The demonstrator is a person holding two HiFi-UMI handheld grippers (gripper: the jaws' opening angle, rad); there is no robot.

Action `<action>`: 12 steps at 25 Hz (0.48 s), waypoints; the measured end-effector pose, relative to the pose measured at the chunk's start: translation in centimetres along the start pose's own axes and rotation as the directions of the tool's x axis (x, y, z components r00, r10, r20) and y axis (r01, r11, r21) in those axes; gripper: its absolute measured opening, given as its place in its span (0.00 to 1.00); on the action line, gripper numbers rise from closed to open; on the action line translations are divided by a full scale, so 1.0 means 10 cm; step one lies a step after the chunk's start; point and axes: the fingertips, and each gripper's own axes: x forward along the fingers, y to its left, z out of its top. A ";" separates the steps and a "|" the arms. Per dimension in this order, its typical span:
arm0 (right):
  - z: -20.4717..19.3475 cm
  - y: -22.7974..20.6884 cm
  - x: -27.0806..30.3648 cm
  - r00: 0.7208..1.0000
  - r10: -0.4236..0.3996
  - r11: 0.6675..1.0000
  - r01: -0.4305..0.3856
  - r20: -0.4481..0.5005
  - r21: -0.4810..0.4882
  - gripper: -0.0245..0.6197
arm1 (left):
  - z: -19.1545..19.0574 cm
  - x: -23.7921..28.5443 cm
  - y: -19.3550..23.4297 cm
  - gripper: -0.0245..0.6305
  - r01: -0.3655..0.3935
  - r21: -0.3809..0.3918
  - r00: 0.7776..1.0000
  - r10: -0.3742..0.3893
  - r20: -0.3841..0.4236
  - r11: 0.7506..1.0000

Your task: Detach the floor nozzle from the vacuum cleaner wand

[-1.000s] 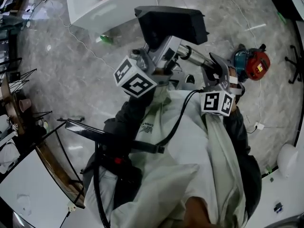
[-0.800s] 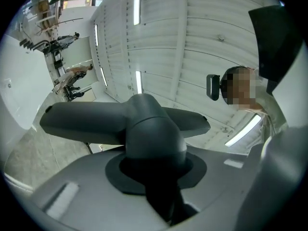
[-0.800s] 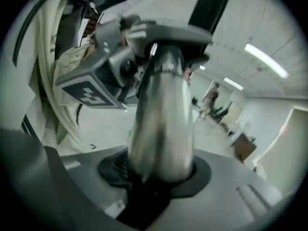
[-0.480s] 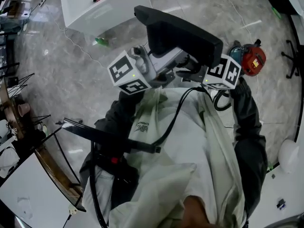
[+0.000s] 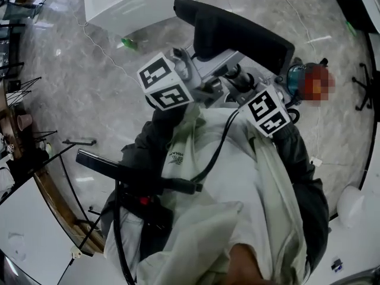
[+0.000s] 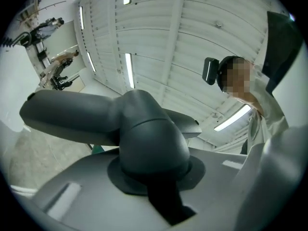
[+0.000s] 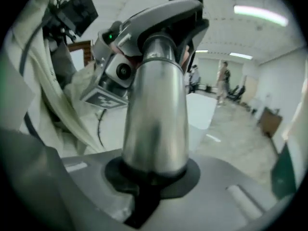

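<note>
- left tongs (image 6: pixel 153 179): jaws have just been closing and are now clamped on the dark grey neck (image 6: pixel 149 143) of the floor nozzle (image 6: pixel 72 117). the neck fills the gap between the pads.
- right tongs (image 7: pixel 151 177): same deal, jaws have just been closing and now pinch the shiny metal wand (image 7: pixel 156 105), which stands straight up out of the gap.
- in the right gripper view the wand runs up into the nozzle's socket, so the two parts look joined. the left tongs are wrapped round that joint, marker cube (image 7: pixel 103 97) facing the camera.
- from the head view the whole thing is held up in front of the person's chest. the nozzle's long dark head sits above both cubes, tilted, and covers a good chunk of floor behind it.
- the floor (image 5: pixel 89 94) is glossy grey marble-look tile.
- a white table (image 5: pixel 133 5) is near the top of the head view, with a thin cable trailing off it.
- a teal and red appliance (image 5: pixel 294 76) lies on the floor just past the right tongs, half hidden by them.
- the ceiling is white and ribbed, with strip lights (image 6: pixel 128 69).
- a couple of people (image 7: pixel 224 78) stand far off in the room.
- black stands and clutter line the left edge of the head view.
- the person's pale vest (image 5: pixel 237 183) and a black cable (image 5: pixel 217 150) take up the lower middle.
</note>
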 end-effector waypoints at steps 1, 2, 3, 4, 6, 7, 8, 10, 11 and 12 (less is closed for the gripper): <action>-0.01 -0.08 -0.02 0.994 -0.107 0.994 0.107 -0.004 -0.013 0.12 | 0.01 0.01 0.01 0.16 -0.015 -0.007 1.000 0.015 0.003 1.000; -0.01 -0.12 -0.03 0.984 -0.177 0.984 0.177 -0.007 -0.022 0.12 | 0.01 0.01 0.00 0.16 -0.012 -0.009 1.000 0.012 0.004 1.000; -0.01 -0.10 -0.04 0.981 -0.196 0.980 0.196 -0.008 -0.024 0.12 | 0.02 -0.01 -0.05 0.16 0.014 -0.003 1.000 -0.014 0.005 1.000; -0.01 -0.03 -0.05 0.986 -0.164 0.986 0.164 -0.008 -0.021 0.12 | 0.03 -0.04 -0.13 0.16 0.065 0.012 0.998 -0.065 0.006 0.998; -0.04 0.18 -0.07 1.000 0.016 1.000 -0.016 -0.006 -0.011 0.11 | 0.04 -0.10 -0.36 0.17 0.200 0.055 0.980 -0.201 0.007 0.978; -0.07 0.29 -0.10 0.990 0.141 0.990 -0.141 -0.005 -0.006 0.10 | 0.03 -0.12 -0.46 0.17 0.259 0.071 0.966 -0.260 0.005 0.963; -0.09 0.41 -0.16 0.959 0.285 0.959 -0.285 -0.002 0.002 0.10 | 0.02 -0.12 -0.54 0.17 0.304 0.078 0.952 -0.305 0.001 0.949; -0.09 0.66 -0.35 0.812 0.584 0.811 -0.584 0.013 0.034 0.10 | -0.02 -0.09 -0.64 0.17 0.360 0.065 0.933 -0.360 -0.003 0.931; -0.09 0.74 -0.45 0.718 0.695 0.716 -0.695 0.023 0.058 0.10 | -0.04 -0.07 -0.64 0.17 0.373 0.047 0.927 -0.374 0.003 0.927; -0.08 0.78 -0.50 0.652 0.758 0.648 -0.757 0.032 0.081 0.10 | -0.04 -0.06 -0.60 0.17 0.372 0.024 0.928 -0.373 0.015 0.928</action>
